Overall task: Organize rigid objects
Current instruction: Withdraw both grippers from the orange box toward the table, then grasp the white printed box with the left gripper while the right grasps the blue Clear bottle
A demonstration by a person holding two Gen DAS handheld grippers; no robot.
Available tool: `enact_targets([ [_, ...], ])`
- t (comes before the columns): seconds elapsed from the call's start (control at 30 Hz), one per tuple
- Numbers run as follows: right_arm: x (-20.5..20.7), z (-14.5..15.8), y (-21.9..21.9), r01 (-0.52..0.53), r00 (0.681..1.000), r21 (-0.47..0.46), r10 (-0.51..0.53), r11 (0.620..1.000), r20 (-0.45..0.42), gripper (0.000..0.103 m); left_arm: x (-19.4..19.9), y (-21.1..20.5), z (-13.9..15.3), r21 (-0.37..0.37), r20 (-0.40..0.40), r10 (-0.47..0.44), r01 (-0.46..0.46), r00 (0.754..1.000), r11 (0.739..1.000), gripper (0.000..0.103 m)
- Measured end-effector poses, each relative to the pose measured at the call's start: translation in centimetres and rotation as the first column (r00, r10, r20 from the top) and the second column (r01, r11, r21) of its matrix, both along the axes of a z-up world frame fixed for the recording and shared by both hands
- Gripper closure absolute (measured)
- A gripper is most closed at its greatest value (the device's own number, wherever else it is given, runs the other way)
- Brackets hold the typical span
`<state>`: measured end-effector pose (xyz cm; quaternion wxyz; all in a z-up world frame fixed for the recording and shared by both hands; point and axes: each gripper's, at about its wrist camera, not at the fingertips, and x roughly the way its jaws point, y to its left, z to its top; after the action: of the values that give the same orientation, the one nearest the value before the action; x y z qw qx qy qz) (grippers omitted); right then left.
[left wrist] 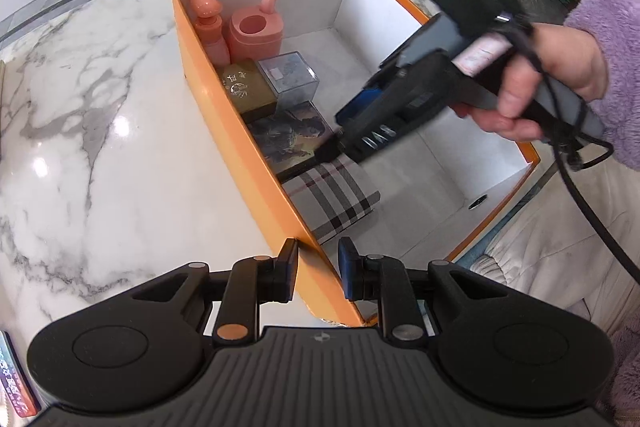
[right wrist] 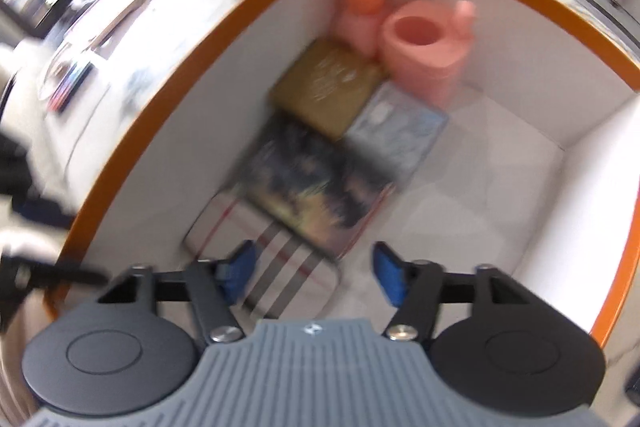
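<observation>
Orange box (left wrist: 208,99) on marble table (left wrist: 88,115); along its left wall stand, in a row, plaid case (left wrist: 332,199), picture box (left wrist: 292,139), gold box (left wrist: 246,87), clear cube (left wrist: 288,75), pink pieces (left wrist: 256,31); half the floor bare. Right gripper (right wrist: 312,267) agape, empty, above the plaid case; left gripper (left wrist: 318,267) narrowly astride the box wall, whether pinching it unclear.

Left wrist: looks steeply down from the orange box's (left wrist: 256,163) near corner, close.
Right wrist: above the box interior, facing down, blurred.
Shared: box's far-corner contents.
</observation>
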<state>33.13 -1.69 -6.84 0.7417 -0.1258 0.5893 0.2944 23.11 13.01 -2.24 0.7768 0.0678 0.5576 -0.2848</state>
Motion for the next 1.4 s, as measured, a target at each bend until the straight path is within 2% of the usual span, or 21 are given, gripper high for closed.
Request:
enact_targets([
  [0.03, 0.7, -0.3, 0.0, 0.025, 1.0, 0.001, -0.025, 1.0, -0.005, 0.062, 0.0, 0.0, 0.0, 0.001, 0.0, -0.001, 0.001, 1.0, 1.0, 0.079],
  [0.07, 1.0, -0.6, 0.1, 0.041, 0.999, 0.004, -0.041, 0.999, -0.014, 0.062, 0.0, 0.0, 0.0, 0.0, -0.001, -0.001, 0.001, 1.0, 1.0, 0.079],
  [0.23, 2.0, -0.7, 1.0, 0.053, 0.998, 0.058, -0.051, 0.997, -0.038, 0.063, 0.1, 0.1, 0.0, -0.003, -0.003, -0.004, 0.004, 1.0, 1.0, 0.079],
  [0.47, 1.2, -1.0, 0.3, 0.052, 0.999, 0.055, -0.051, 0.997, -0.018, 0.062, -0.1, 0.0, 0.1, 0.003, 0.001, 0.005, -0.005, 1.0, 1.0, 0.079],
  [0.6, -0.4, 1.7, -1.6, 0.052, 0.998, 0.102, -0.056, 0.993, 0.037, 0.06, -0.9, -0.2, 1.8, 0.008, 0.069, 0.004, -0.004, 0.998, 1.0, 0.079],
  [0.77, -3.1, 6.3, -5.0, 0.075, 0.983, 0.182, -0.103, 0.98, 0.15, 0.055, -2.4, -1.3, 4.6, -0.006, 0.158, 0.03, -0.03, 0.987, 1.0, 0.077],
  [0.83, -3.6, 7.3, -5.3, 0.109, 0.97, 0.237, -0.155, 0.965, 0.185, 0.055, -3.0, -2.3, 5.8, -0.014, 0.198, 0.028, -0.026, 0.98, 1.0, 0.074],
  [0.9, -4.5, 8.6, -7.5, 0.149, 0.951, 0.278, -0.214, 0.949, 0.222, 0.052, -3.5, -3.6, 6.8, -0.042, 0.227, 0.034, -0.026, 0.973, 0.999, 0.071],
  [1.0, -6.2, 10.0, -11.2, 0.192, 0.916, 0.275, -0.272, 0.942, 0.294, 0.051, -3.9, -6.0, 8.1, -0.099, 0.264, 0.04, -0.014, 0.964, 0.995, 0.065],
  [1.07, -7.4, 10.5, -14.3, 0.239, 0.885, 0.274, -0.325, 0.932, 0.334, 0.051, -4.0, -8.1, 8.8, -0.127, 0.296, 0.026, 0.012, 0.955, 0.992, 0.053],
  [1.17, -8.8, 10.4, -19.4, 0.321, 0.859, 0.311, -0.413, 0.895, 0.304, 0.043, -4.1, -11.5, 9.3, -0.146, 0.35, 0.015, 0.038, 0.937, 0.989, 0.04],
  [1.23, -9.6, 9.9, -22.6, 0.381, 0.838, 0.339, -0.476, 0.86, 0.265, 0.043, -3.4, -13.8, 9.3, -0.172, 0.331, 0.019, 0.041, 0.943, 0.984, 0.035],
  [1.33, -10.5, 8.7, -26.9, 0.462, 0.802, 0.335, -0.549, 0.821, 0.237, 0.043, -1.0, -17.3, 8.2, -0.214, 0.211, 0.039, 0.007, 0.977, 0.977, 0.032],
  [1.4, -10.6, 7.7, -29.0, 0.508, 0.775, 0.329, -0.589, 0.796, 0.23, 0.043, 0.6, -19.7, 7.1, -0.211, 0.182, 0.048, -0.009, 0.982, 0.977, 0.031],
])
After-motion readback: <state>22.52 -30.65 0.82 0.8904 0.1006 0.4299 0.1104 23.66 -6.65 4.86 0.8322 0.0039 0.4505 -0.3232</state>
